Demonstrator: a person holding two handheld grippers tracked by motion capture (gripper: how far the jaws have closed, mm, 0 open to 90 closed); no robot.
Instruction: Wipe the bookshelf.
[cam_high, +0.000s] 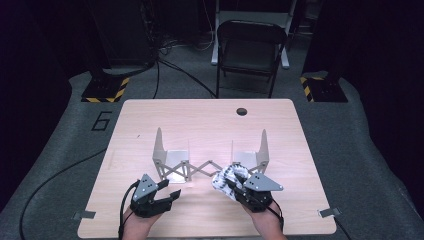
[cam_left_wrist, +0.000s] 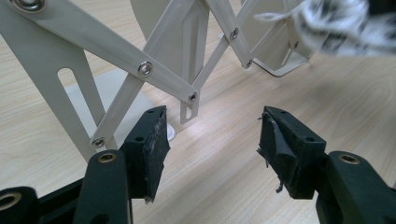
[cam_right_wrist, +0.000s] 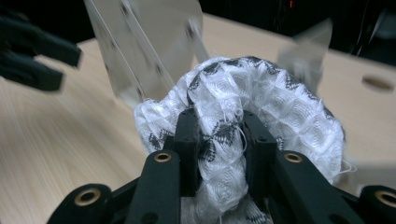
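Beside the expanding metal rack (cam_high: 210, 159), right tool (cam_right_wrist: 218, 133) pinches a white patterned cloth (cam_right_wrist: 261, 102); left tool (cam_left_wrist: 212, 135) hovers spread over the desk (cam_high: 150, 115), just before the rack.

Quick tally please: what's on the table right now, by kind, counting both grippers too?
Expanding metal rack: 1
White cloth with black pattern, clamped in the right gripper: 1
Grippers: 2, the left gripper open and holding nothing
Total: 4
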